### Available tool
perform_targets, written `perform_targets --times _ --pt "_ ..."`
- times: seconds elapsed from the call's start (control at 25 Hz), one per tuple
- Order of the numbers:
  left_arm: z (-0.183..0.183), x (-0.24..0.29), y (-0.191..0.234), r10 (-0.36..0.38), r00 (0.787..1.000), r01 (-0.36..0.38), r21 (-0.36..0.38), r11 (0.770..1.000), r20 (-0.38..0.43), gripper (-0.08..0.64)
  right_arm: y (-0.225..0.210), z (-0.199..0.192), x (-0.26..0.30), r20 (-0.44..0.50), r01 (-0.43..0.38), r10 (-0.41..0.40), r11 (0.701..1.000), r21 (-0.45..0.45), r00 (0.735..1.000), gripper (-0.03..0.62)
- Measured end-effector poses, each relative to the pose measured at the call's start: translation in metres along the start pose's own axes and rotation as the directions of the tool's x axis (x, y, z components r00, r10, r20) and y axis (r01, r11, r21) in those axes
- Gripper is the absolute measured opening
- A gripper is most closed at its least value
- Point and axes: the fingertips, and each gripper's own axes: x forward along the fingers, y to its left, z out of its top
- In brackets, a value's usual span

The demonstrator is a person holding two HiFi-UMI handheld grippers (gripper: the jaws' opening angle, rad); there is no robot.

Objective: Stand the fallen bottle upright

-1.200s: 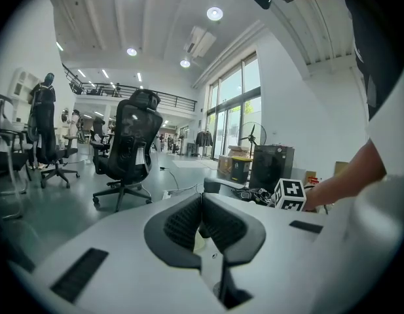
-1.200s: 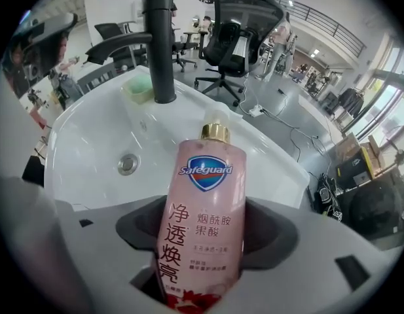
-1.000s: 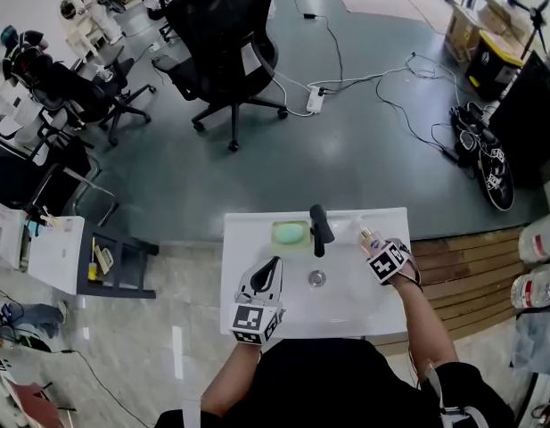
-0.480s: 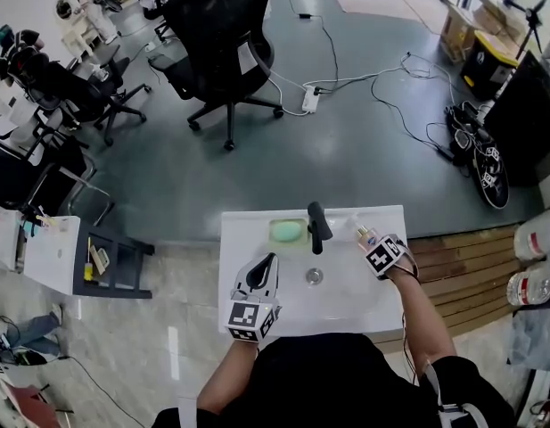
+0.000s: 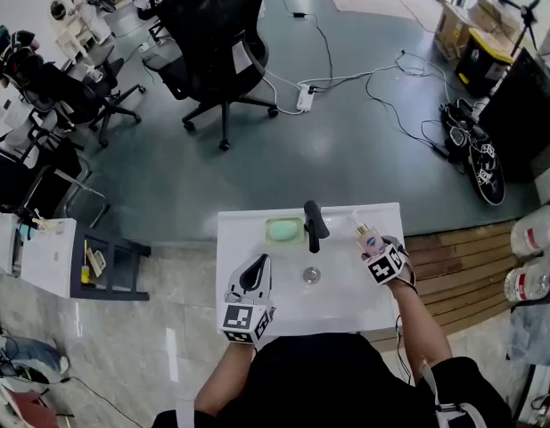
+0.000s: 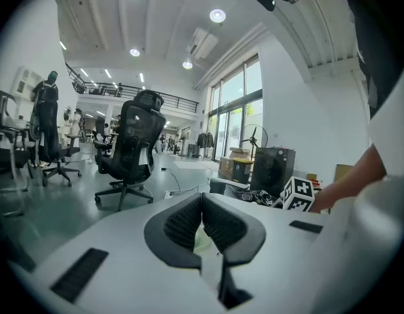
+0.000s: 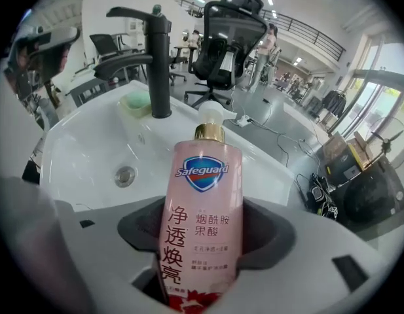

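Observation:
A pink soap bottle point(image 7: 202, 227) with a gold collar and a white pump sits between the jaws of my right gripper point(image 7: 205, 241), which is shut on its body. Seen from the head view, the bottle point(image 5: 367, 237) is over the right side of the white sink point(image 5: 346, 308). Its pump end points away from me, toward the back rim. My right gripper point(image 5: 373, 246) is just behind it. Over the sink's front left, my left gripper point(image 5: 255, 267) is shut and holds nothing. In the left gripper view, its dark pads point(image 6: 218, 224) meet at the tips.
A black faucet point(image 5: 313, 226) stands at the middle of the sink's back rim, with a green soap bar point(image 5: 284, 231) to its left and the drain point(image 5: 311, 275) in front of it. Office chairs point(image 5: 217, 47) and floor cables point(image 5: 381, 83) lie beyond the sink. Wooden slats point(image 5: 457, 270) lie at the right.
My right gripper has turned a little with the bottle in it, staying over the sink's right side. The left gripper has kept still.

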Motion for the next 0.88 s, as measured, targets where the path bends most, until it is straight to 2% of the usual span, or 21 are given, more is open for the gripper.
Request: perform_targets --times 0.2,0.48,0.72,0.88 --pt "0.003 0.0 0.0 0.001 1.0 -0.001 0.003 1.0 0.006 0.018 -0.001 0.007 -0.02 0.128 0.022 -0.034 0.995 0.093 0.991 0.319" --pt "0.01 0.008 -0.01 -0.033 0.999 0.033 0.013 0.999 0.015 0.018 -0.013 0.017 -0.058 0.266 0.093 -0.127 0.986 0.137 0.956 0.319" --pt "0.008 0.011 -0.012 -0.052 0.999 0.052 0.014 0.999 0.014 0.018 -0.021 0.038 -0.094 0.41 0.109 -0.182 0.975 0.195 0.894 0.319" --pt "0.007 0.014 -0.018 -0.069 0.998 0.069 0.016 0.997 0.011 0.018 -0.028 0.048 -0.114 0.513 0.093 -0.22 0.961 0.261 0.83 0.32"
